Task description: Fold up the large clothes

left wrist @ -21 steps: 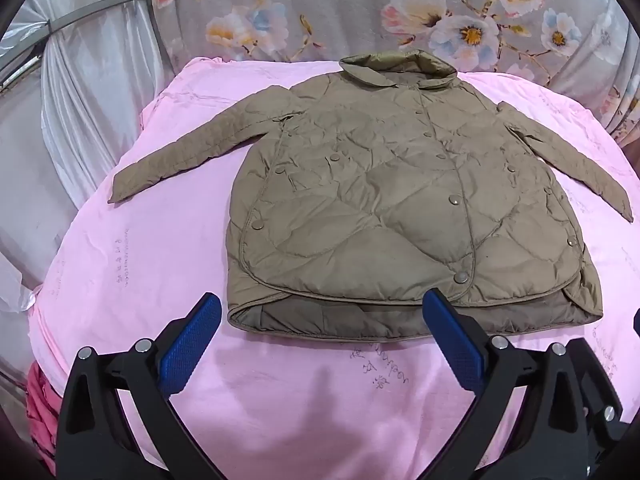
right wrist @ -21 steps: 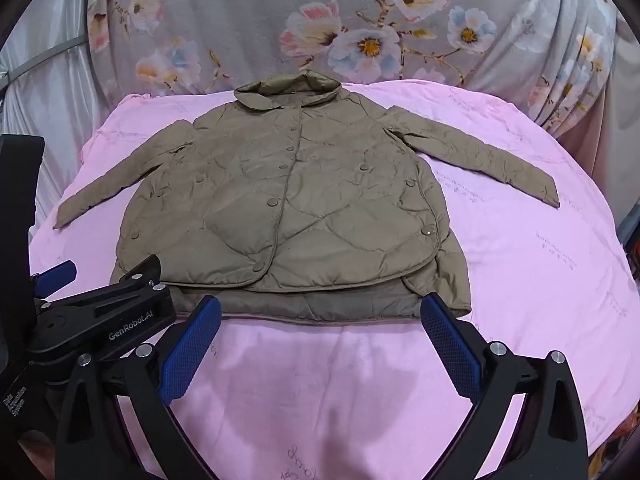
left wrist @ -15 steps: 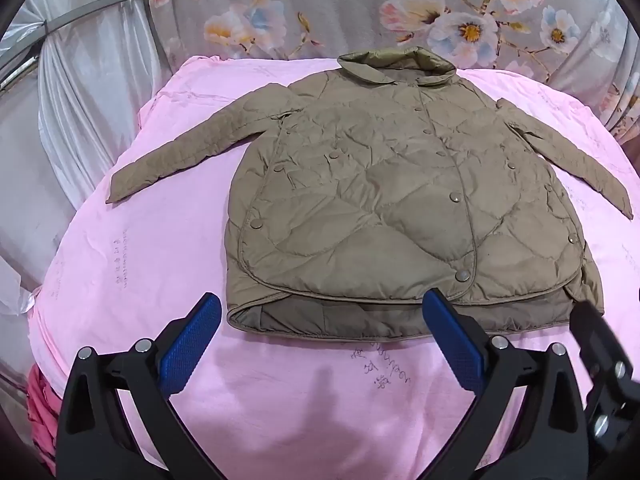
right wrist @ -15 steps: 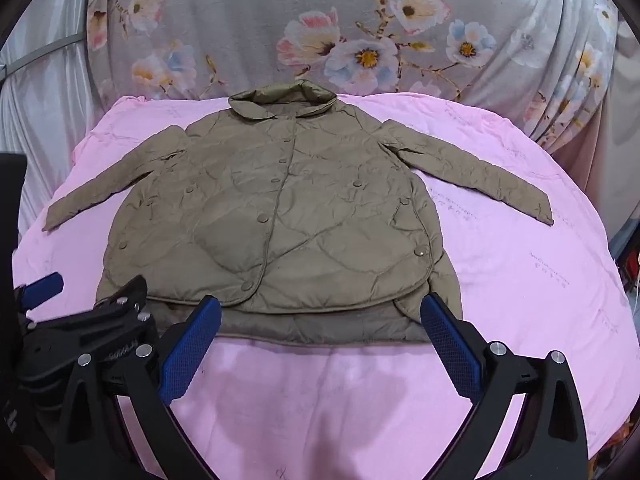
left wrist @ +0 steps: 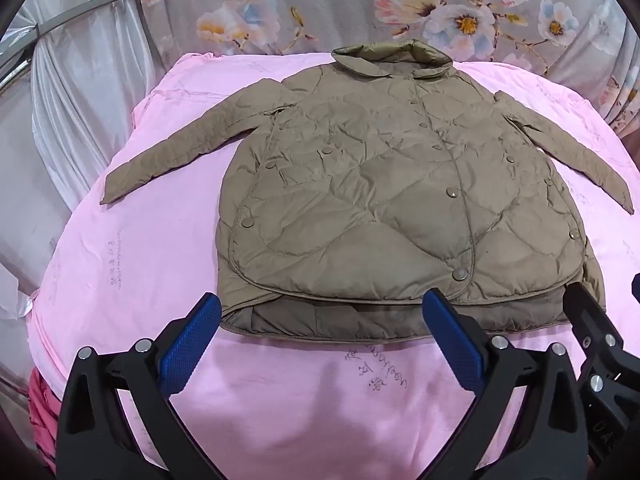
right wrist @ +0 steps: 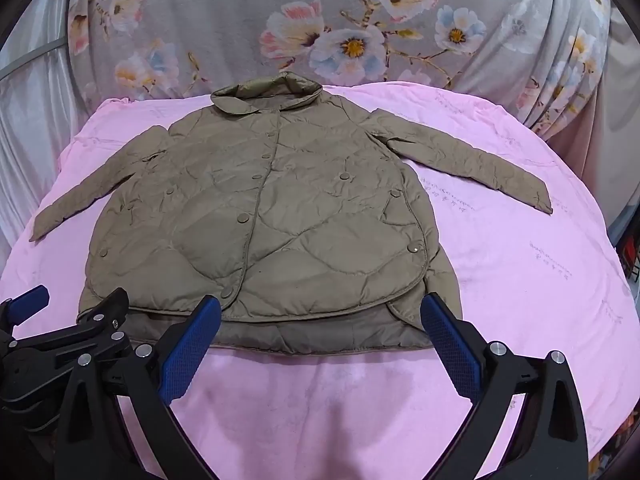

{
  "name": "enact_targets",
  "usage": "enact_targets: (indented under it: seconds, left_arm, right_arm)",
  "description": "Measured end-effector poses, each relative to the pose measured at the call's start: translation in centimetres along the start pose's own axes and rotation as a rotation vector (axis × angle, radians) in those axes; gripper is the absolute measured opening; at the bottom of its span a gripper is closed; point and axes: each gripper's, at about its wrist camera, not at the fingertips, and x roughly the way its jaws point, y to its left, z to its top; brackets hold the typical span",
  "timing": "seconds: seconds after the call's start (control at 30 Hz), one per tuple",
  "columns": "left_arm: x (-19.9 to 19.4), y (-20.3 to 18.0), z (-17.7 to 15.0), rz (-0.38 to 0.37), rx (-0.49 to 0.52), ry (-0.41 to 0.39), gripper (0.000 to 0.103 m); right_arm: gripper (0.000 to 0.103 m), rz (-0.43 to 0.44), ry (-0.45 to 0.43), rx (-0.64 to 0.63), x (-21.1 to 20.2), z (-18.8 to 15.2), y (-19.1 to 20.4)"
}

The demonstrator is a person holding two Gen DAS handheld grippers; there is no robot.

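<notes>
An olive quilted jacket (left wrist: 380, 200) (right wrist: 272, 232) lies flat and buttoned on the pink sheet, collar at the far side, both sleeves spread outward. My left gripper (left wrist: 320, 312) hovers just above the hem's near edge, open, nothing between its blue pads. My right gripper (right wrist: 320, 312) hangs open over the hem nearer the right side, also with nothing in it. In the left wrist view, part of the right gripper's black frame (left wrist: 592, 328) shows at the lower right. The left gripper's frame (right wrist: 80, 332) shows at the lower left of the right wrist view.
The pink sheet (left wrist: 120, 280) (right wrist: 540, 280) covers a rounded table whose edges drop off left and right. A grey floral curtain (right wrist: 352, 40) hangs behind. White draped fabric (left wrist: 60, 100) stands at the left, and a red cloth (left wrist: 40, 420) lies below the table's left edge.
Both grippers have moved forward toward the jacket's hem, so the jacket looks larger. The right gripper's frame has come into the left wrist view.
</notes>
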Motion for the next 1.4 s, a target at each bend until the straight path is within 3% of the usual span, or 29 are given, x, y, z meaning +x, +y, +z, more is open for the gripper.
enact_targets:
  seconds: [1.4]
  left_arm:
    - [0.6,-0.1,0.1,0.005,0.001,0.018,0.098]
  right_arm:
    - [0.098,0.018,0.008,0.011,1.0,0.5,0.0]
